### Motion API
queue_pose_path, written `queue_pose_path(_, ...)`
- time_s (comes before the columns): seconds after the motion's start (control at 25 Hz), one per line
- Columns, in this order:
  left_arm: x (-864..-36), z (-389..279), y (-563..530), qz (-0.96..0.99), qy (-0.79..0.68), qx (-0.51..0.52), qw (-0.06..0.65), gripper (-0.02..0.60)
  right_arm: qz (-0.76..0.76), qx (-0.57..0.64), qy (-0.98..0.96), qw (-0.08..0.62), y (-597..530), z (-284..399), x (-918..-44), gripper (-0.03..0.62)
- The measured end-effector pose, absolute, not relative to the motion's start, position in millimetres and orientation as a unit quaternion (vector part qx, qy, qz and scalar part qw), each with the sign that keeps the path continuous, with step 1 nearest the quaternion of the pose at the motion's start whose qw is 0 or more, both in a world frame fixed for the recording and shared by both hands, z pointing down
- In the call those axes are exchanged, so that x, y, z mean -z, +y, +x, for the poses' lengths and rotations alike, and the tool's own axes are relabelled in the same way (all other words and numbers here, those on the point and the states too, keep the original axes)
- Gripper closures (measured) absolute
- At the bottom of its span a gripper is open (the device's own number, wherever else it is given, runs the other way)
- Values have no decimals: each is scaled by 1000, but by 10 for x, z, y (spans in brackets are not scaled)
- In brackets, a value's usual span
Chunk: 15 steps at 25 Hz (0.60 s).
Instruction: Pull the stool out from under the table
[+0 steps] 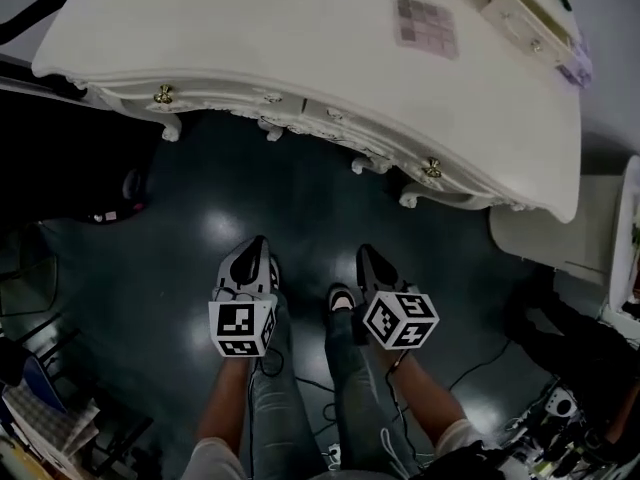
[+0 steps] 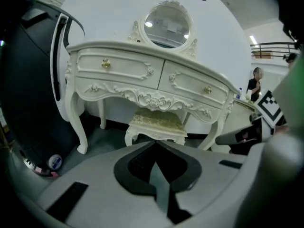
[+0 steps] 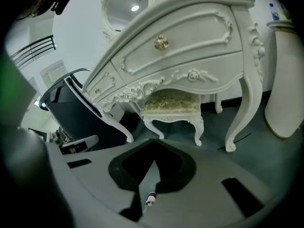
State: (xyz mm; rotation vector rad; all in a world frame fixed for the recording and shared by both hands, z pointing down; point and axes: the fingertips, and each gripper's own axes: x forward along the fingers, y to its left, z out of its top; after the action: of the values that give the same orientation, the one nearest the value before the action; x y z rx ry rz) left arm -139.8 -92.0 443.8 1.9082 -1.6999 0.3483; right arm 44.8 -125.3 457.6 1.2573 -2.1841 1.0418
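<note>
Left claw point(image 1: 258, 243) & right claw point(image 1: 366, 253) both pressed together, empty. Stool point(image 2: 159, 122) tucked under table point(image 1: 250, 28), well apart from you. Reach w/o opening and you'll just shove it; crooked pull could snag the table.

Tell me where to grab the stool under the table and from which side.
I'd take the stool by its carved front rail under the cushion, coming straight in from the front: that edge faces you between the legs of the table; the rest sits tucked underneath.
</note>
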Motion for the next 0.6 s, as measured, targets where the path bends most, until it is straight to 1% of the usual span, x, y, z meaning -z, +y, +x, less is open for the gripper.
queue_pose_path(0.24, -5297, -1408, -1042, 682, -659, -87, 304, 572, 431, -383, -787, 221, -1319, 488, -5440, 594)
queue_pose_path(0.36, -5636, -1458, -1114, 671, -660, -77, 328, 572, 439, -353, -794, 231, -1465, 487, -5770, 594)
queue_pose_path(0.48, -5862, -1464, -1167, 669, -656, -84, 338, 572, 470, -328, -791, 216, -1742, 579, -6011, 594)
queue_pose_path(0.6, -6015, -1414, -1164, 673, -647, -97, 346, 572, 517, -329, -768, 185, -2084, 827, -6201, 594)
